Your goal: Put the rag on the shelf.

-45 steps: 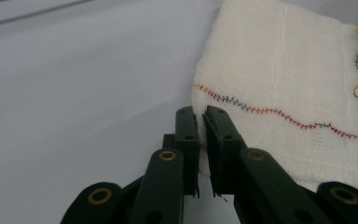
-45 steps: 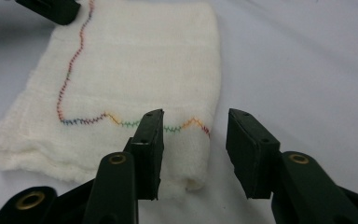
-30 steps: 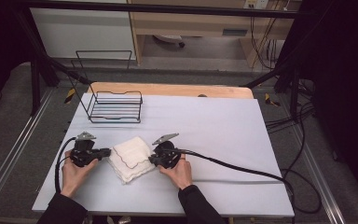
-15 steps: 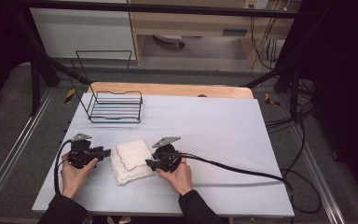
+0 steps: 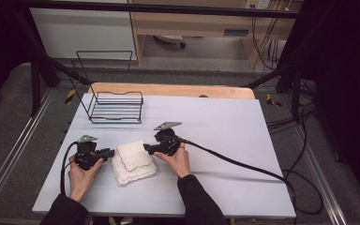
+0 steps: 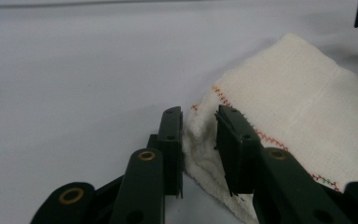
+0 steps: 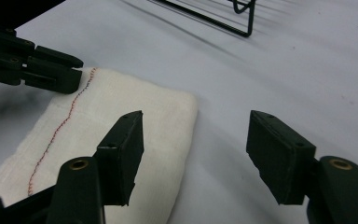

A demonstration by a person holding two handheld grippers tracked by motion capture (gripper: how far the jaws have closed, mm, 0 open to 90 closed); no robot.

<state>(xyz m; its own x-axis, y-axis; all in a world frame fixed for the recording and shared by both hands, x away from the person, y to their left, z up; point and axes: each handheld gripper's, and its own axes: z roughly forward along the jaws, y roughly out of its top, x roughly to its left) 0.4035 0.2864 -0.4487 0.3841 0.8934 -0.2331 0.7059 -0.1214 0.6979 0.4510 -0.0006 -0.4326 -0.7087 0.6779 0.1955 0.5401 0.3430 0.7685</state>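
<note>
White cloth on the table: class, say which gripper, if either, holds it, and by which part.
The left gripper pinches the white cloth by a bunched bit of its stitched edge. The right gripper is open, holding nothing.

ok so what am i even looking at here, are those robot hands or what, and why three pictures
No robot here: a person sits at a table and holds a hand-held two-jaw tool in each hand. The high view is from a fixed camera above, looking down on the table. The other two pictures come from small cameras riding on each tool, looking along its black jaws.

On the table lie a folded white cloth with coloured stitching and, farther back, a black wire rack.

The left tool has its jaws closed on a bunched edge of the cloth, so it grips it. The right tool is open, its jaws wide apart over the cloth's other end, holding nothing. The thick black cables belong to the tools.
</note>
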